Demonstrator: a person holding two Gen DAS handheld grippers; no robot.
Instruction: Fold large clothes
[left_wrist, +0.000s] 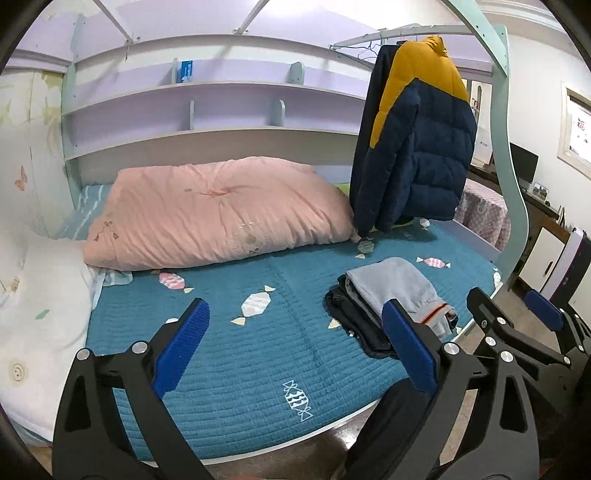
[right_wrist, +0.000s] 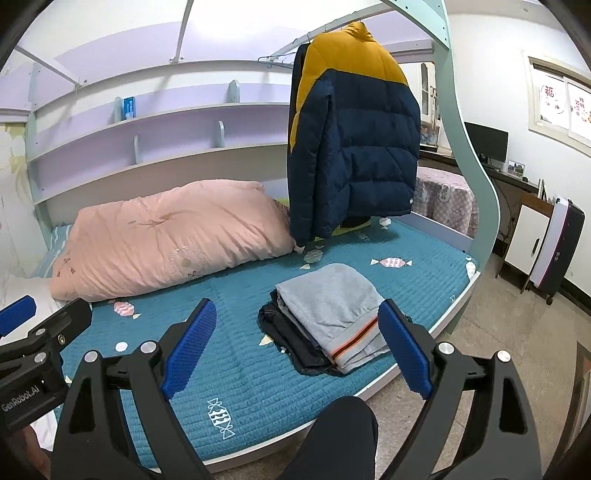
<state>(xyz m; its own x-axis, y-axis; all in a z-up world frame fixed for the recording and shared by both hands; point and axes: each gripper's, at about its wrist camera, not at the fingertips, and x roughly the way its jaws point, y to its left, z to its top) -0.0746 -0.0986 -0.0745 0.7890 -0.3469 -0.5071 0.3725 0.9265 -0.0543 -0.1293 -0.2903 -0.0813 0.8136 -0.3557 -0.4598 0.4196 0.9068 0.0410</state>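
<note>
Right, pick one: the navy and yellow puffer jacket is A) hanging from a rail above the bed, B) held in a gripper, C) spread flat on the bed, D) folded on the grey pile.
A: the puffer jacket hangs from the rail, above the blue quilted mattress, with both grippers open and empty.

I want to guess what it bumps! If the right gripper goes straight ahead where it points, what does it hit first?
Probably the teal bedspread, just left of the folded clothes pile. The open right gripper points there, though depth is hard to judge.
</note>
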